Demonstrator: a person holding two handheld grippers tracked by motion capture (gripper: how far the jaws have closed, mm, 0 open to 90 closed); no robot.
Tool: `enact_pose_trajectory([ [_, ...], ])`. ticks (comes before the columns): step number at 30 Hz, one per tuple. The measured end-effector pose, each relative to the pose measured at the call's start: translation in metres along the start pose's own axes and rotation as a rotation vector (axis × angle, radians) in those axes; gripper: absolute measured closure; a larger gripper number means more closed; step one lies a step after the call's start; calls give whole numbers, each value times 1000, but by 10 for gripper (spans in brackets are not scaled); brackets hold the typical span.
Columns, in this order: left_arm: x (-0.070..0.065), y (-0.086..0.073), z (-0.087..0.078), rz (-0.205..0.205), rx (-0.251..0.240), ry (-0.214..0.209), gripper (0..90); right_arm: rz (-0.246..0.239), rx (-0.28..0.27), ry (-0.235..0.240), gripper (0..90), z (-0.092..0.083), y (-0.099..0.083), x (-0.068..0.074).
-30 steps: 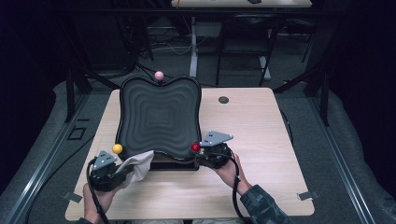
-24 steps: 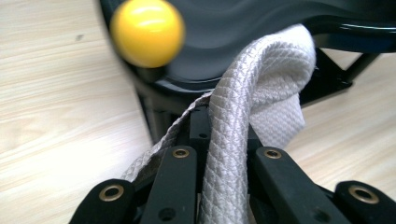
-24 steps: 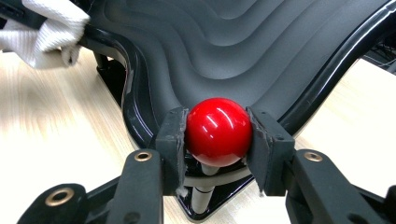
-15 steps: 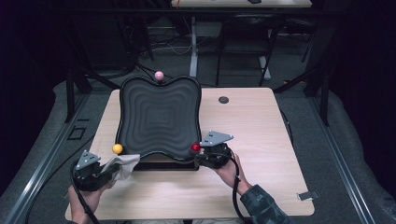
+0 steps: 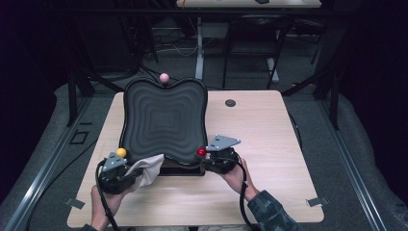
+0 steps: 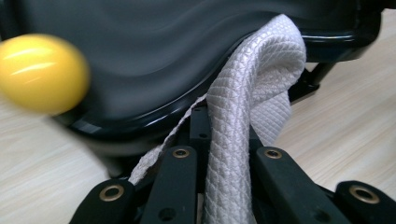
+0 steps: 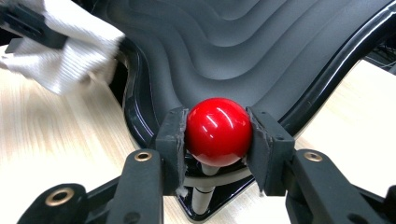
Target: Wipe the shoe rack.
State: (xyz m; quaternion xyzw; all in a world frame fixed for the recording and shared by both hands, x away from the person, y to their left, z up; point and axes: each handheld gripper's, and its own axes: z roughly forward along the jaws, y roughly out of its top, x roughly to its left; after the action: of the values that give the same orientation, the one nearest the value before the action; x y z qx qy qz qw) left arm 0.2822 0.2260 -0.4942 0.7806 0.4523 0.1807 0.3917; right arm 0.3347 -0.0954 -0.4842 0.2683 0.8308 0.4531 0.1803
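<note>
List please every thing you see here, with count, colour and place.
tray: 1, black, wavy, on the table's left half
red ball: 1, at tray's near right corner, on a post
yellow ball: 1, at tray's near left corner
pink ball: 1, at tray's far edge
cloth: 1, white, against tray's near rim
disc: 1, dark, on table right of tray
table: 1, light wood
left gripper: 1, black, shut on cloth
right gripper: 1, black, shut on red ball

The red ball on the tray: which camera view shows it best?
The right gripper view: the red ball sits large and sharp between the jaws, their pads pressing its sides. The high view shows it as a small dot at the black tray's near corner.
</note>
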Motion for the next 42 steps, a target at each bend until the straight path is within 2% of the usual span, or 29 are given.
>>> enact_pose_trajectory([
  [7,-24,20,25,47,-4,-57,829,1,-1,3,600,0,0,-1],
  [13,-47,29,39,93,2,-103,829,6,-2,4,600,0,0,-1],
  [17,-62,32,45,119,-6,-122,828,8,0,0,600,0,0,-1],
  [25,-79,33,49,152,-8,-164,828,17,-3,2,600,0,0,-1],
  [31,-100,37,65,206,1,-189,828,19,-2,0,600,0,0,-1],
  [36,-99,37,66,202,-1,-197,828,18,-2,0,600,0,0,-1],
  [39,-89,34,59,180,-8,-193,829,16,-3,1,600,0,0,-1],
  [42,-76,29,50,159,-8,-169,828,13,-2,-1,600,0,0,-1],
])
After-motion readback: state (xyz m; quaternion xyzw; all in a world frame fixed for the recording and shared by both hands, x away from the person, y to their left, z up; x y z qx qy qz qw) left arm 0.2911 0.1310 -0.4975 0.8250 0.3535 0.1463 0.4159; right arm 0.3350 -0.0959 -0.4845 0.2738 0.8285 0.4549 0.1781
